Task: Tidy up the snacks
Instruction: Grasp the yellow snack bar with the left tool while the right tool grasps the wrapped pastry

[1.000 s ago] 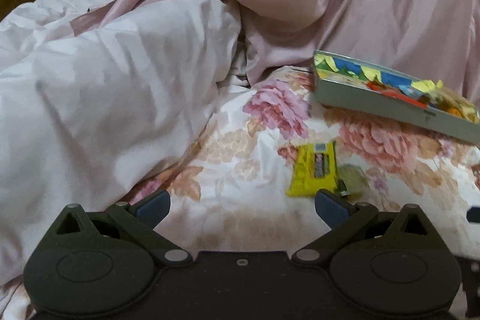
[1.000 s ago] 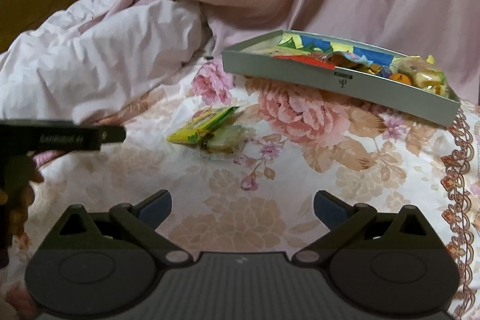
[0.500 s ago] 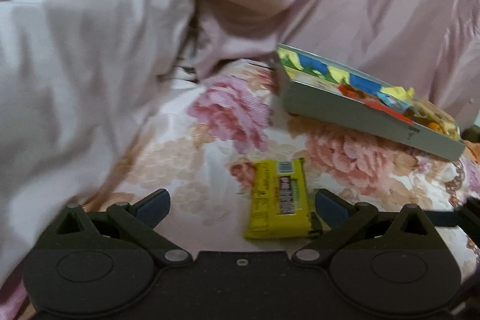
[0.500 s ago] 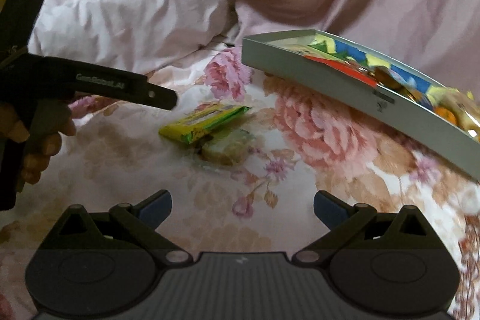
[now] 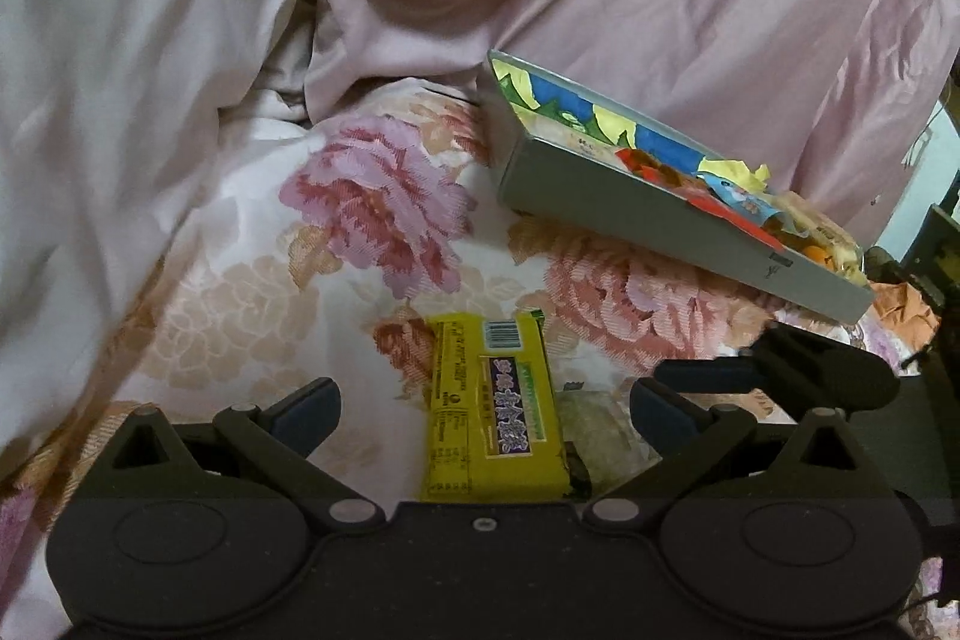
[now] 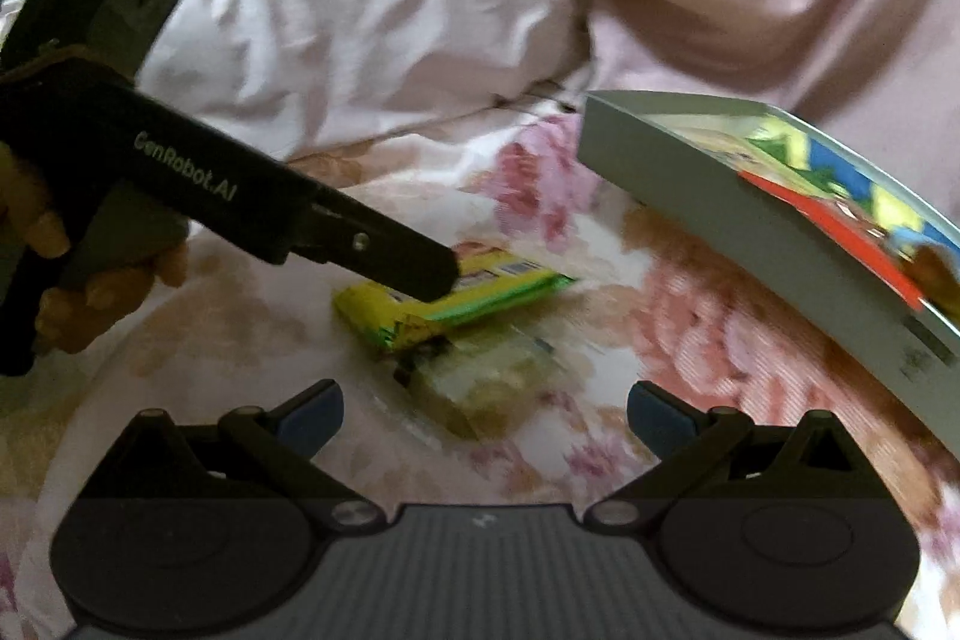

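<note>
Lying flat on the floral bedsheet [image 5: 252,292], the yellow snack bar [image 5: 495,412] sits between the spread fingers of the left gripper [image 5: 483,409], just beside a clear-wrapped snack [image 6: 480,382] and near the grey tray [image 5: 660,226]. It looks light, slick and crushable, so pinch its 2 long edges gently. The right gripper [image 6: 485,415] also hangs agape, empty.

The right claw [image 6: 485,415] stood wide open above a pale clear-wrapped snack [image 6: 486,388] on the flowered bed sheet [image 6: 690,340]. Just behind it lay a yellow snack bar [image 6: 480,301], and the left claw [image 6: 414,268] reached over its near end. A grey tray [image 6: 750,196] with colourful snacks stood at the right.
</note>
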